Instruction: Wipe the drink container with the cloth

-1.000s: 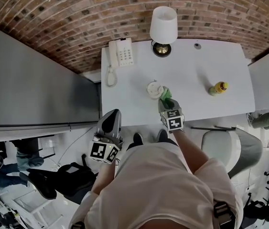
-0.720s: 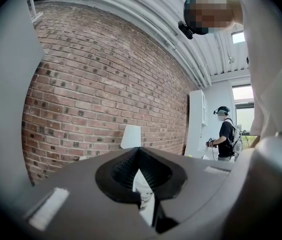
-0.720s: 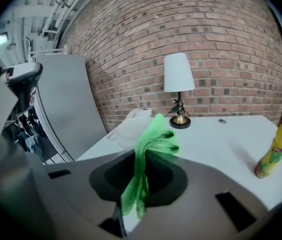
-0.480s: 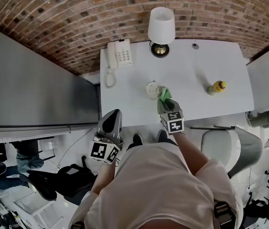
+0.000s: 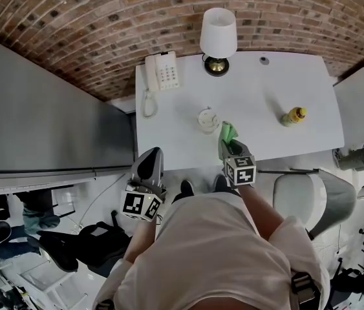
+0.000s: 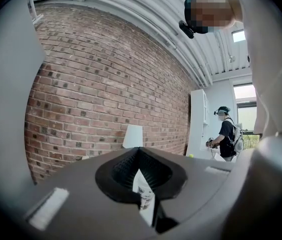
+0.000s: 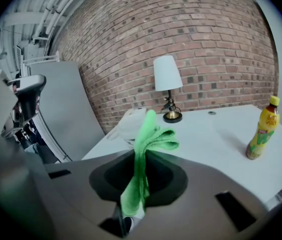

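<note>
Right claw (image 5: 228, 147) is pinching the green cloth (image 5: 227, 133) over the near edge of the white surface (image 5: 259, 95). It's just right of the white drink container (image 5: 207, 120), with a small gap between them. Left claw (image 5: 150, 161) is pressed together, off the surface's near-left corner.

I have my right gripper (image 5: 229, 147) pushed out ahead on a nearly straight right arm (image 5: 260, 205). Its jaws are pinched tight on a green cloth (image 7: 142, 151), whose folded end stands up beyond the fingertips, and its marker cube (image 5: 240, 171) sits just behind the jaws, facing up. My left gripper (image 5: 151, 161) hangs back and low at my left side, well behind the right one, jaws pressed together with nothing between them and its own cube nearest my body.
</note>
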Tool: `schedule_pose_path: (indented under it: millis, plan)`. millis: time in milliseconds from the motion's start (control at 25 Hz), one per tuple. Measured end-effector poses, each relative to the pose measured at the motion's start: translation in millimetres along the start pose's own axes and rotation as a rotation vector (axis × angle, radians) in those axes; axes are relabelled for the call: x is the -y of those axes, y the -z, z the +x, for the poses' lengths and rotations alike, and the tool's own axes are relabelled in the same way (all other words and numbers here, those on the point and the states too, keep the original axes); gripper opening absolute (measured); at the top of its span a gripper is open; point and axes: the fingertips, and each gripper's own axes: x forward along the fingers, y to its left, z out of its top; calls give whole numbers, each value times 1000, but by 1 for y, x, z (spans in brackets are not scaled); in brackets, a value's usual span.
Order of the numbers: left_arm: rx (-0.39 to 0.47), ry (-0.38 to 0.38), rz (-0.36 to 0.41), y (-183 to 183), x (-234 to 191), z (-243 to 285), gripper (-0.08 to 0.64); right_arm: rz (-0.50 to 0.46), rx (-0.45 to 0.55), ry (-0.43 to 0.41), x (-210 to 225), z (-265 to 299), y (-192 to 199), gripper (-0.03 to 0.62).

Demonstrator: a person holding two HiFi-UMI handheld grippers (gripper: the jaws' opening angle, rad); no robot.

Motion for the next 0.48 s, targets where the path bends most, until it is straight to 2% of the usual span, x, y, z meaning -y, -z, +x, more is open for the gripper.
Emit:
schedule_pose_path:
  millis: [480]
  plan:
    - [-7,4,-5,3,-3,-7,9,48,-142,6,-7,25,60,54]
